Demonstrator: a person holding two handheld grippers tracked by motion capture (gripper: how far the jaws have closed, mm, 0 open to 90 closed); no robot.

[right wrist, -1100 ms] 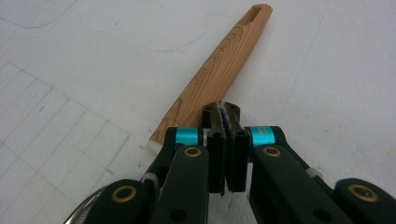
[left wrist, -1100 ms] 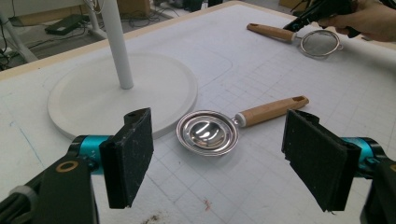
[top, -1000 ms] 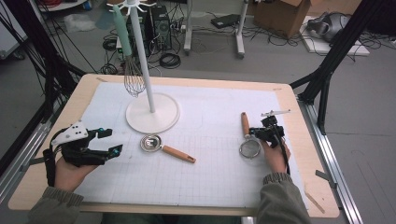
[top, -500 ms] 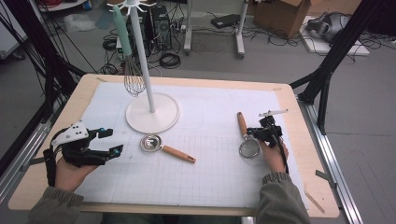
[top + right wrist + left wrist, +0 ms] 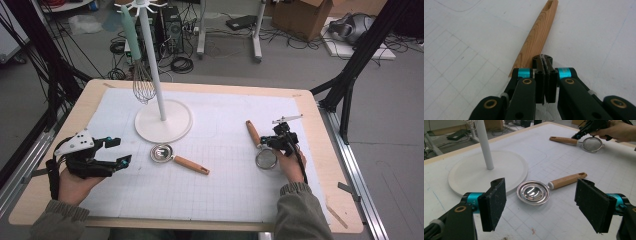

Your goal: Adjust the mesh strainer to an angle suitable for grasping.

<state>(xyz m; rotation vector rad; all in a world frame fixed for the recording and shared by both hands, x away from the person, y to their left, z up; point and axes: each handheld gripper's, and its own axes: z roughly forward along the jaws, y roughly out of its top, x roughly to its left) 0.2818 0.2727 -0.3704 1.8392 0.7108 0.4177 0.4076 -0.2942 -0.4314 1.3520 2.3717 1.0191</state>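
Strainer (image 5: pixel 265 159) with a wooden handle (image 5: pixel 536 37) lies on the table (image 5: pixel 320 200) toward its right side, the right tongs (image 5: pixel 272 143) pressed together at the handle's near end; whether they pinch its wire I cannot tell. Stand (image 5: pixel 163 121) rises mid-table, a ladle (image 5: pixel 534 192) just beside its base, before the spread, empty left tongs (image 5: pixel 541 205).

My gripper (image 5: pixel 545 58) fills the bottom of the frame, its jaws pressed tight together at centre. A wooden handle (image 5: pixel 537 35) slants from just left of the tips up to the top middle, its hole at the far end, over a white gridded mat (image 5: pixel 464 45).
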